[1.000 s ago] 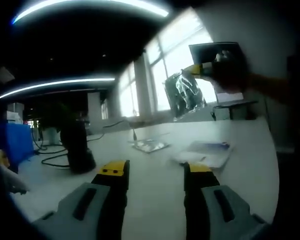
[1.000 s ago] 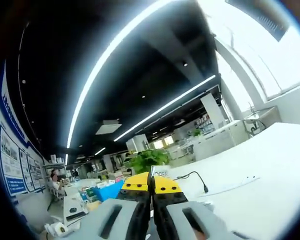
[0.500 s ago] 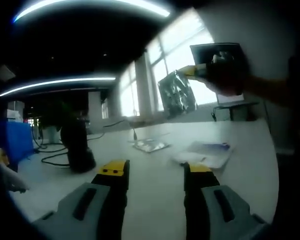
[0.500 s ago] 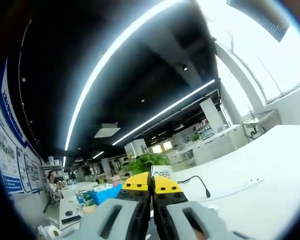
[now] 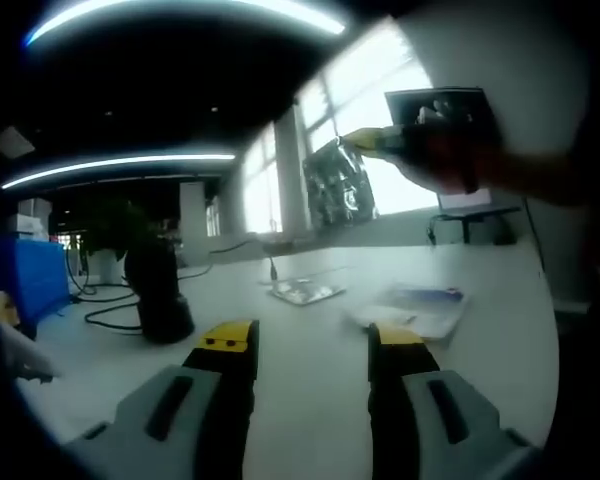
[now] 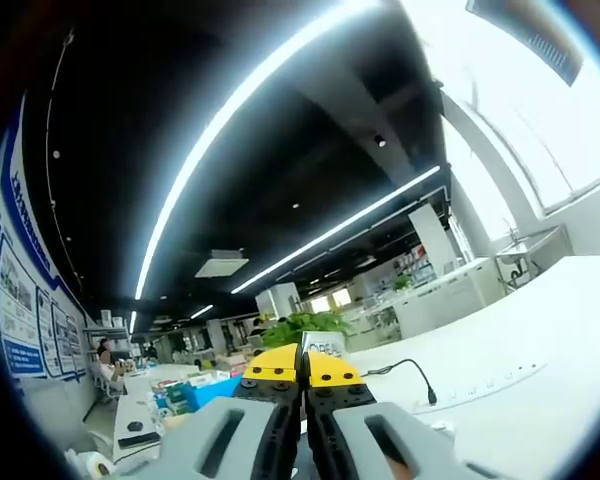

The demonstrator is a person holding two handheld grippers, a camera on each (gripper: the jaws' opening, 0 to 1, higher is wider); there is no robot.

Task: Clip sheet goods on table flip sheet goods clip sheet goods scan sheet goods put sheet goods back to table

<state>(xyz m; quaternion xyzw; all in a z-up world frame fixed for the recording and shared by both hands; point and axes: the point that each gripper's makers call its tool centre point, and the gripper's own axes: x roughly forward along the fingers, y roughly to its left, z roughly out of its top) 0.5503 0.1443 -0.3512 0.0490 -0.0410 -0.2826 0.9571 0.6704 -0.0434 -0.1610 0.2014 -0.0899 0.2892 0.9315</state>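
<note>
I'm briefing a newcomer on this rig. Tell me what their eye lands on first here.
In the left gripper view, a crinkled silvery sheet hangs in the air against the bright windows, pinched by the right gripper coming in from the right. Below it the left gripper hovers with jaws apart over the white table, where another silvery sheet lies beside a dark scanner stand.

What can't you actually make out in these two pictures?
- Left gripper view: the silvery sheet held up by the right claw is backlit by the window; any print is unreadable.
- Left gripper view: the sheets on the table are blurred and small.
- Right gripper view: the shut claw hides what it pinches; the sign behind is partly covered.
</note>
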